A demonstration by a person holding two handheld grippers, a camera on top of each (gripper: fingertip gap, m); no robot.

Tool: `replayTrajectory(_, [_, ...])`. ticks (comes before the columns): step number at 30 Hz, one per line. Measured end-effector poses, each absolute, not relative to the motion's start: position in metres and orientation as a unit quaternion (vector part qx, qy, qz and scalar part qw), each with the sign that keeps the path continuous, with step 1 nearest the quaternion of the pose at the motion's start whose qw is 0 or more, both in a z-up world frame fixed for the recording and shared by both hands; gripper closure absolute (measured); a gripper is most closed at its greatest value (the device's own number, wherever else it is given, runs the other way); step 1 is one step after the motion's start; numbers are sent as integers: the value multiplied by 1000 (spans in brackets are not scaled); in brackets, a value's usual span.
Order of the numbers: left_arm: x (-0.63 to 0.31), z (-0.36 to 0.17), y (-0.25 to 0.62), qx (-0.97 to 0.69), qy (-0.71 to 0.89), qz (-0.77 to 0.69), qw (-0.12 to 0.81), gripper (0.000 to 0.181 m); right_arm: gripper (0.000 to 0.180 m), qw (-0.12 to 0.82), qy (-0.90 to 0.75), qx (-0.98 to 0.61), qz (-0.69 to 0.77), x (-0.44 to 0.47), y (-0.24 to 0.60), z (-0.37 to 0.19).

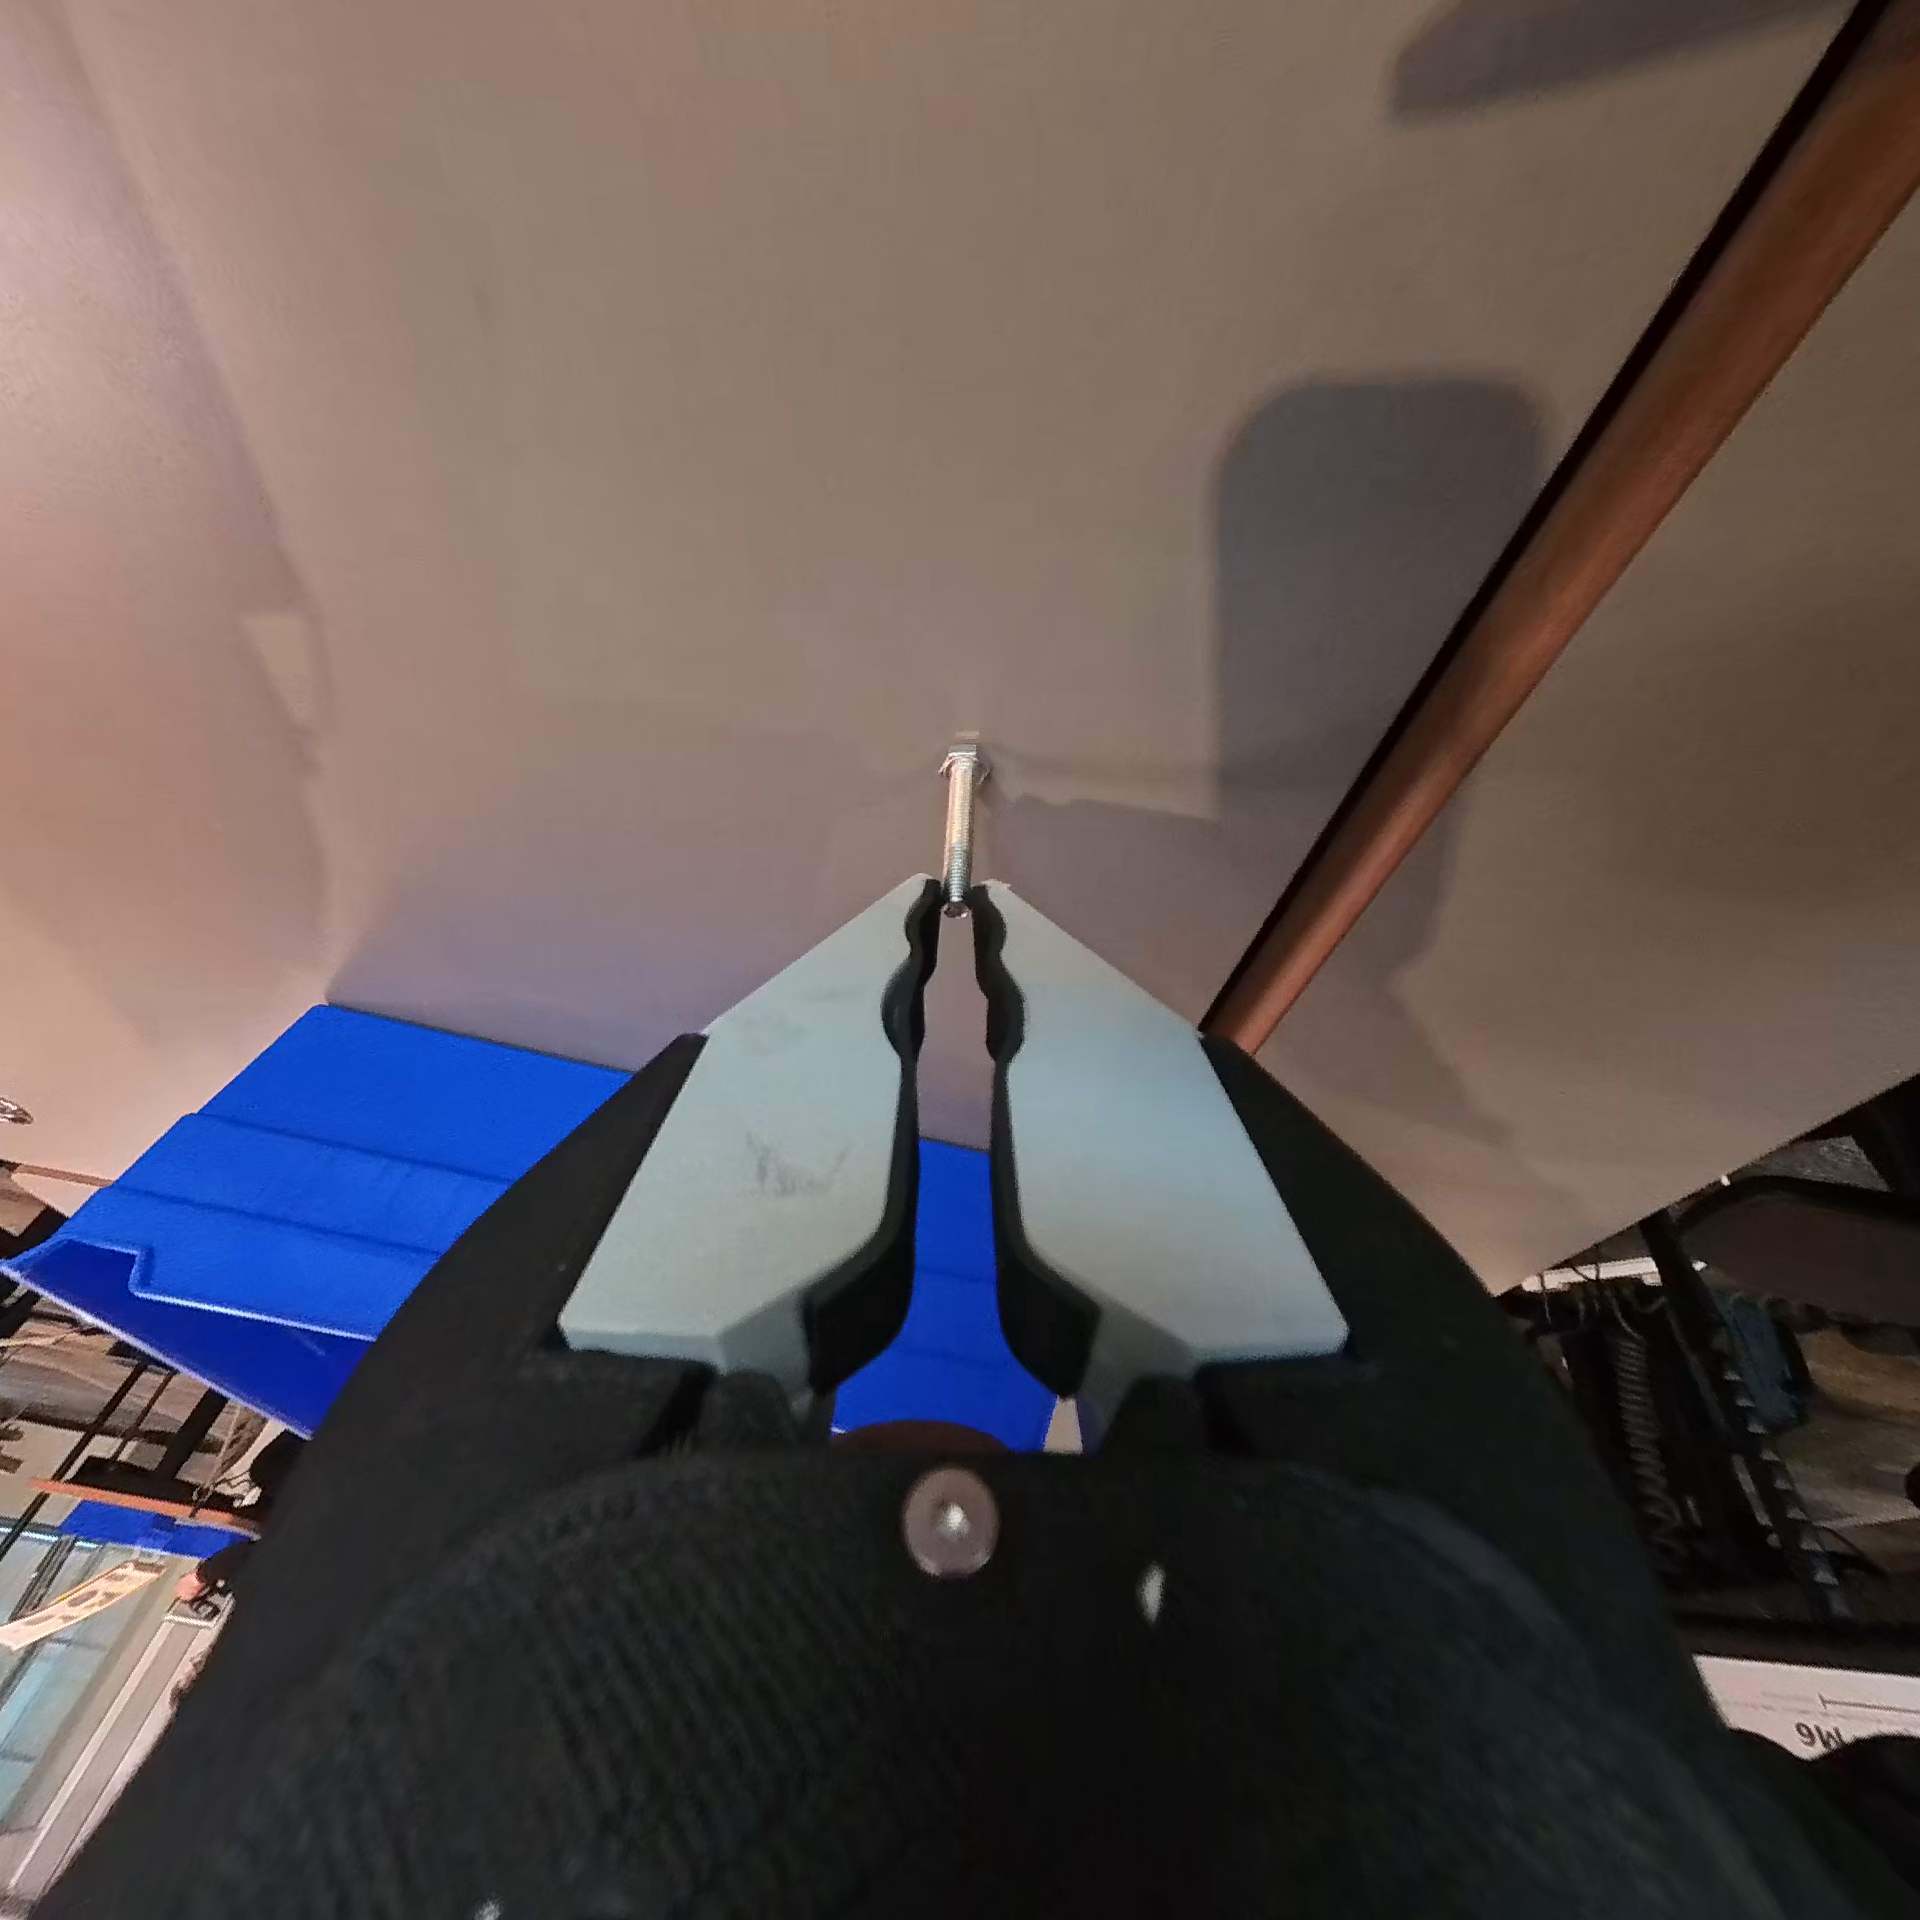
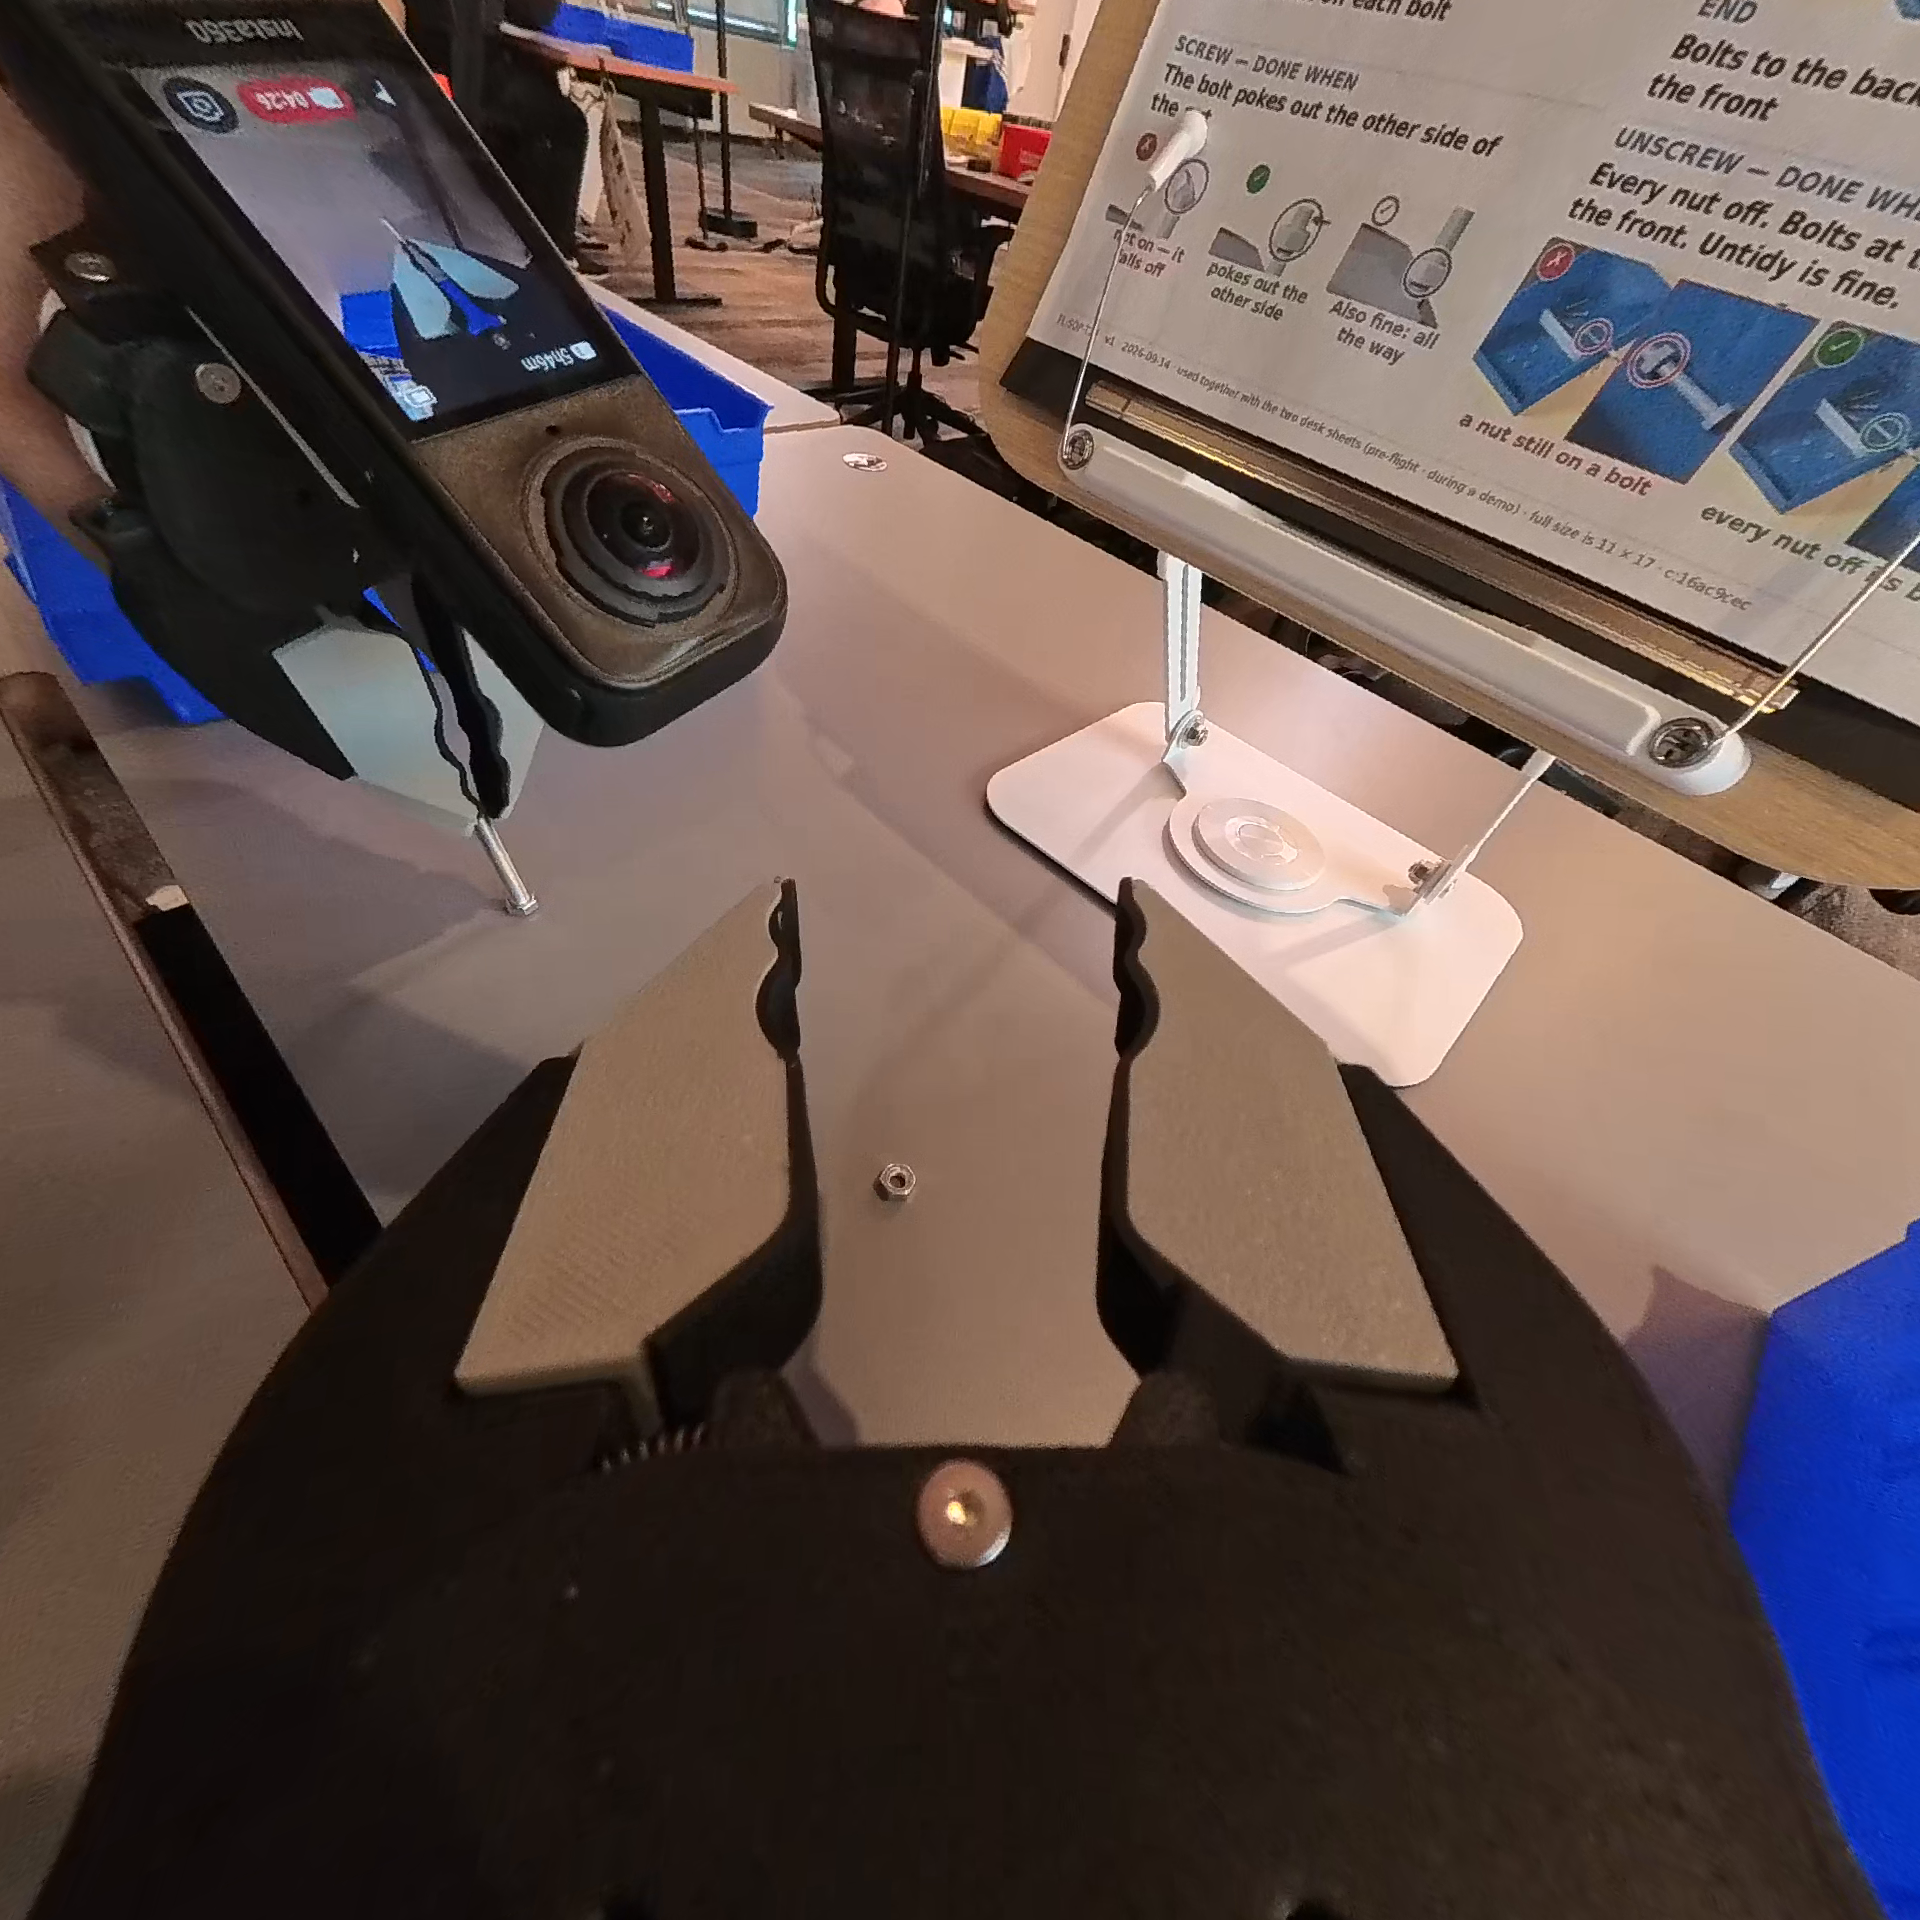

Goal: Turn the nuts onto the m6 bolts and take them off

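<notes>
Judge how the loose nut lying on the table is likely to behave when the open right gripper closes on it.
The hex nut lies flat on the smooth grey table, so it will probably slide rather than roll if nudged. It looks tiny beside the right gripper fingers, so a pinch could easily miss or flip it. Being metal, it should stay rigid.

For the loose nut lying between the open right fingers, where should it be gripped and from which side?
The nut lies flat on the table, hole up. Probably best to bring the right gripper down from above, fingers closing on two opposite flats. That leaves the hole clear for the bolt in the left gripper.
</notes>
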State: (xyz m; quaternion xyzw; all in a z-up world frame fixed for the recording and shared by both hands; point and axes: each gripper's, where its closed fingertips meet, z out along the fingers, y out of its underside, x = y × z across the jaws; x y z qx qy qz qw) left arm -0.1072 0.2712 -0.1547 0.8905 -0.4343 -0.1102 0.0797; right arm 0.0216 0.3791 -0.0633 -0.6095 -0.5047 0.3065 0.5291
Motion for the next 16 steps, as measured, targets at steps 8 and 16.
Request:
replayTrajectory(8, [-109,-148,278,902,-416,-102,43,151,121,529,-504,-610,306,22,380,-64])
replayTrajectory(16, [-90,-121,287,918,-366,-50,-143,155,121,529,-503,-611,306,22,380,-64])
